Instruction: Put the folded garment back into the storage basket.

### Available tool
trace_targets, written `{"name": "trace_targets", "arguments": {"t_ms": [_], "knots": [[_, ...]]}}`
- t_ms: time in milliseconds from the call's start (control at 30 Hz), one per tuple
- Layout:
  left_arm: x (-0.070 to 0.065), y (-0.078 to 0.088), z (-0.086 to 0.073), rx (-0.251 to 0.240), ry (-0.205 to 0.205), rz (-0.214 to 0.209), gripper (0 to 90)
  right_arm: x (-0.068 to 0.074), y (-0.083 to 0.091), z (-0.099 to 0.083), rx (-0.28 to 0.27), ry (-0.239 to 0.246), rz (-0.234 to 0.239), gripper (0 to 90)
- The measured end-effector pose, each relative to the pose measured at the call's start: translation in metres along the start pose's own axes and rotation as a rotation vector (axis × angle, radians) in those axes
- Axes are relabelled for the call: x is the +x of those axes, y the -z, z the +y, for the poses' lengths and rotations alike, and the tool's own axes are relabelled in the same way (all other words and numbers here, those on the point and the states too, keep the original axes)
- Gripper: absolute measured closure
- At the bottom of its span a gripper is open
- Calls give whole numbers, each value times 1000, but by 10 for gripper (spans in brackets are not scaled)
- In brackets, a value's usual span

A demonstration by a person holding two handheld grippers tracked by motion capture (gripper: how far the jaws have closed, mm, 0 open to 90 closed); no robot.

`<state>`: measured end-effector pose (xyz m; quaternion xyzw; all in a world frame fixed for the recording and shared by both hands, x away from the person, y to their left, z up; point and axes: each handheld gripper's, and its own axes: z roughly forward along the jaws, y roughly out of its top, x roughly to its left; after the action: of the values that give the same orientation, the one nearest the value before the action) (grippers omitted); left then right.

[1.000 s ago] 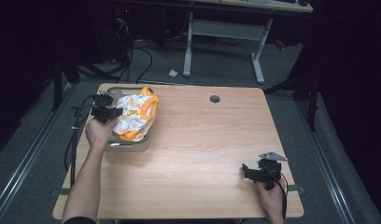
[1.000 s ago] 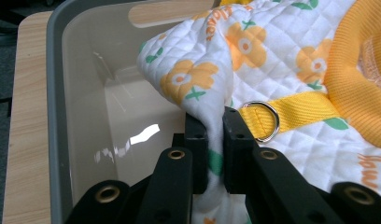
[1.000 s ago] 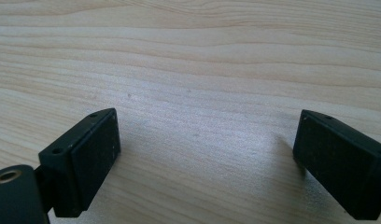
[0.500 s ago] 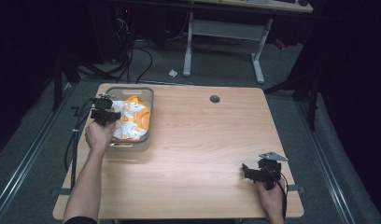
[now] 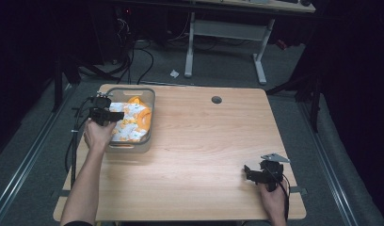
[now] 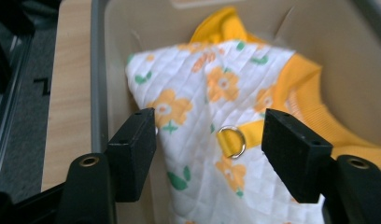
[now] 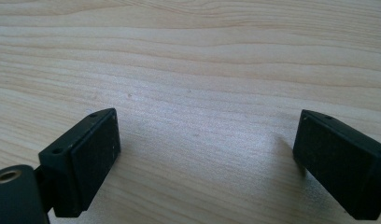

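high view: fixed above person's side, looks fwd + down; whole table (image 5: 204, 141) in frame, far off
left gripper view: cam on left gripper (image 6: 207, 140), looks along jaws, close on bin (image 6: 97, 70) w/ floral garment (image 6: 202, 93)
right gripper view: cam on right gripper (image 7: 205, 149), very close on bare tabletop
shared: high + left both see bin (image 5: 150, 101) + garment (image 5: 129, 122); high + right share tabletop

Lab: cabled floor (image 5: 148, 56), desk frames (image 5: 225, 35)

The garment (image 5: 129, 121) lies in the bin (image 5: 148, 96) at my bench's (image 5: 204, 155) 10 o'clock corner; my right hand-held gripper (image 5: 249, 173) sits at 4 o'clock, well apart.
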<state>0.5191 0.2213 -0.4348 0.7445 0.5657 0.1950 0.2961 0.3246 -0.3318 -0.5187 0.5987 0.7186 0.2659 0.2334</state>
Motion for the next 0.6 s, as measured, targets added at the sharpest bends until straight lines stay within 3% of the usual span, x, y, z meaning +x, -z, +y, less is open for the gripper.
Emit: {"name": "trace_targets", "arguments": {"t_ms": [200,333,600], "knots": [[-12,24,-1,-98,-36,-81,332,0,0,0,0,0,0,74],[-22,31,-4,-115,-62,-113,339,0,0,0,0,0,0,74],[-40,46,-9,-175,-60,-184,326,0,0,0,0,0,0,74]]}}
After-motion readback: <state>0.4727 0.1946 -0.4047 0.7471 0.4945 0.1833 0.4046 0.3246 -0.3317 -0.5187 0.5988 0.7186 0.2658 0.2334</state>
